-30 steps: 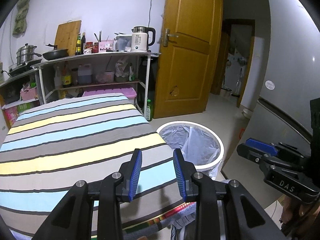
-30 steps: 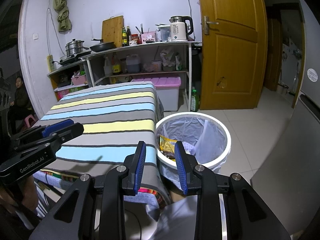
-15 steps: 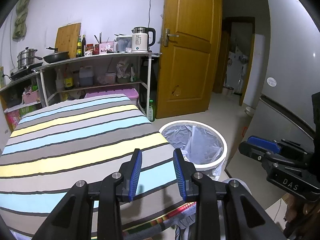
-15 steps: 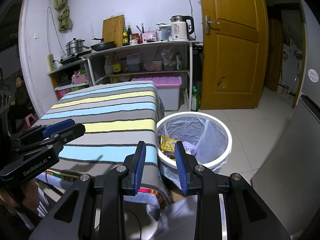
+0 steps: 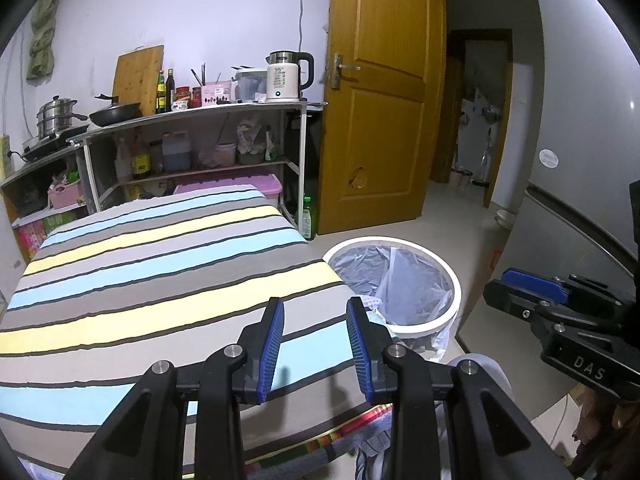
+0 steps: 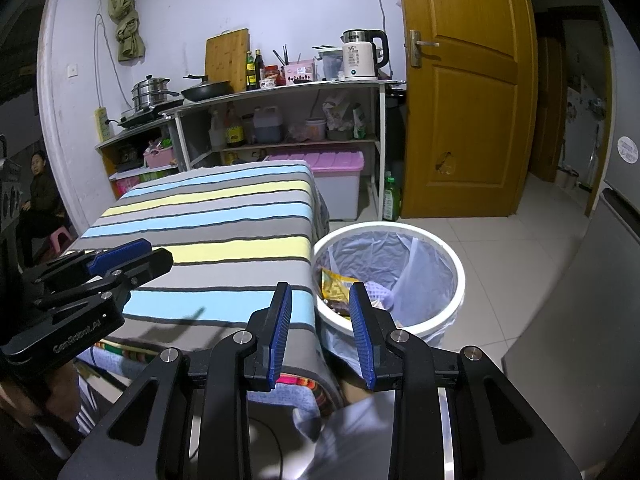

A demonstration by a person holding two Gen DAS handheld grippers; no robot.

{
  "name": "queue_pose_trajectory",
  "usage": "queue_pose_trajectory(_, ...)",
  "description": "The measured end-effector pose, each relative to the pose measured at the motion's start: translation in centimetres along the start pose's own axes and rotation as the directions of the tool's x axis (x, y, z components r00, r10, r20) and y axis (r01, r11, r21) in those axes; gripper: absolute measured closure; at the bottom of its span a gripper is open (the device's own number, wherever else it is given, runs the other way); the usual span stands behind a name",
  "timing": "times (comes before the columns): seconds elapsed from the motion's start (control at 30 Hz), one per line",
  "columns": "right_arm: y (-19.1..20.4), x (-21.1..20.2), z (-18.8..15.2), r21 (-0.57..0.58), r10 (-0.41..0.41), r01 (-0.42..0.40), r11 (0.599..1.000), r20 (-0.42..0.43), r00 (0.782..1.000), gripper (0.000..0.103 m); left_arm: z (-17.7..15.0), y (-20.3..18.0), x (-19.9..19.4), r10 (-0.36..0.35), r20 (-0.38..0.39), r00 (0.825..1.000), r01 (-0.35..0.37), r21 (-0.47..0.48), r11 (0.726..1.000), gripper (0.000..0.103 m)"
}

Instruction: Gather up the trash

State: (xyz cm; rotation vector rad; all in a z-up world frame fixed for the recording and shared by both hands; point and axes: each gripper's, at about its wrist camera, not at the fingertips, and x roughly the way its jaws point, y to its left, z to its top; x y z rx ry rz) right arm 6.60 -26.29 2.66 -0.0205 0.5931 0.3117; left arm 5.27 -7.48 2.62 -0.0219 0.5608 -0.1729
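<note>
A table (image 5: 152,280) under a striped cloth of grey, yellow and pale blue fills the left of both views, and nothing lies on the part of it that shows. Behind it stands a shelf (image 6: 280,92) crowded with kitchen things, among them a kettle (image 6: 362,56), a pan (image 6: 208,90) and a steamer pot (image 6: 150,92); a wooden door (image 6: 468,92) stands to its right. On the tiled floor, just beside the table's near right corner, sits a white bin (image 6: 460,280) lined with a thin plastic bag. The trash (image 6: 340,286) lies inside it: a yellow wrapper and some crumpled bits at the bottom, seen only from the right wrist. The left gripper (image 5: 314,344) hangs over the table's near edge, its blue pads parted with nothing between them. The right gripper (image 6: 320,334) hangs over the table's corner and the bin's near rim, likewise released and empty. Each gripper shows at the edge of the other's view. A person (image 6: 38,200) sits at the far left.
</note>
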Motion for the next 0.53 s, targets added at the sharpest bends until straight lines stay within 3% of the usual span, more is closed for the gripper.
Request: queue_pose_trajectory(0.53, -0.19, 0.88, 0.03, -0.003, 0.004, -0.004, 1.000, -0.007, 1.000, 0.072, -0.16, 0.40, 0.37, 0.002, 0.002, 1.000, -0.002, -0.012, 1.000, 0.071)
